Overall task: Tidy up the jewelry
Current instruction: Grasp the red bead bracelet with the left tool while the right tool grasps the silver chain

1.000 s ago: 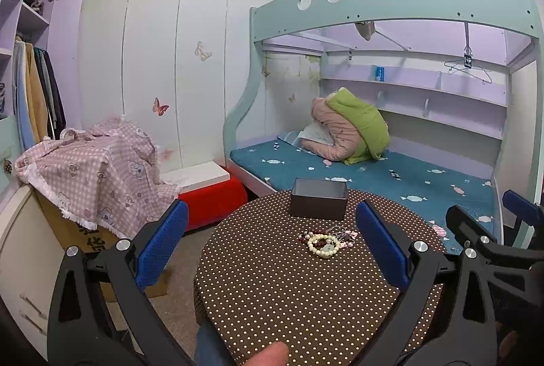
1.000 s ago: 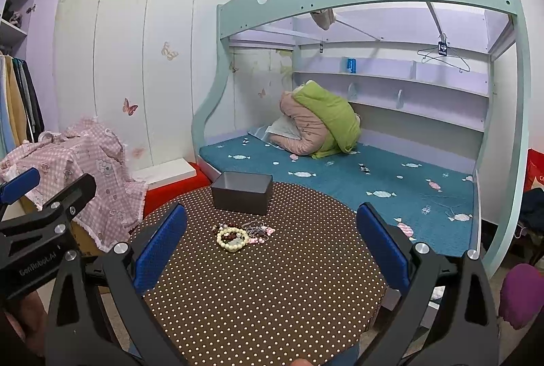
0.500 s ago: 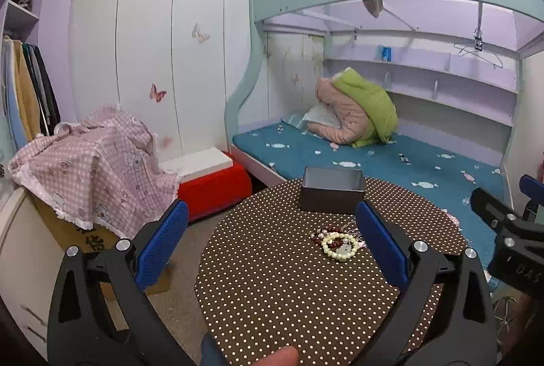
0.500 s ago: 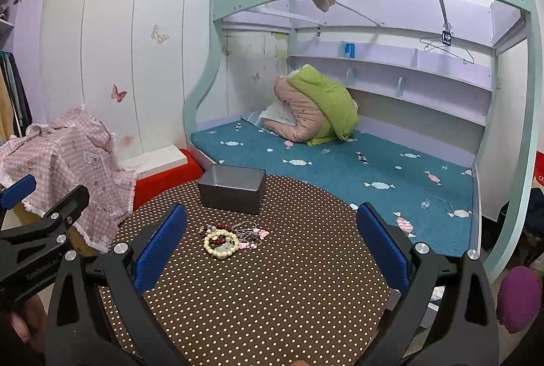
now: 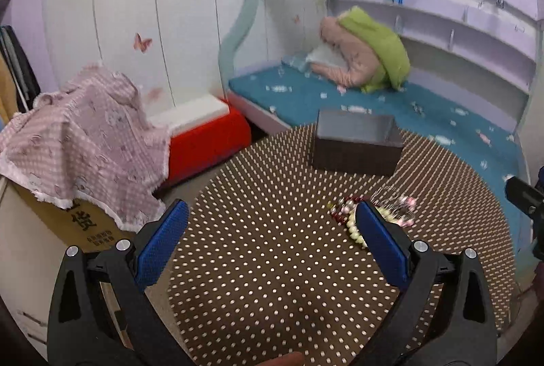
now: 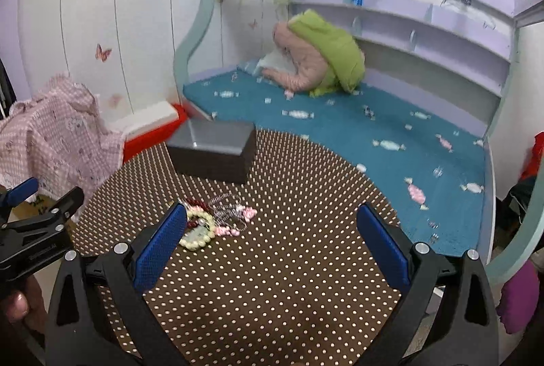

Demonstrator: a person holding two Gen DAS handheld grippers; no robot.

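Hovering over the polka-dot bench (image 6: pixel 289 264), both hand-held grippers, left (image 5: pixel 272 240) & right (image 6: pixel 272 240), are spread wide w/ nothing between the blue pads. Jewelry pile (image 6: pixel 214 219) (beaded bracelets, pink bits, thin chains) lies mid-bench, just in front of the open dark box (image 6: pixel 212 155), not touching it.
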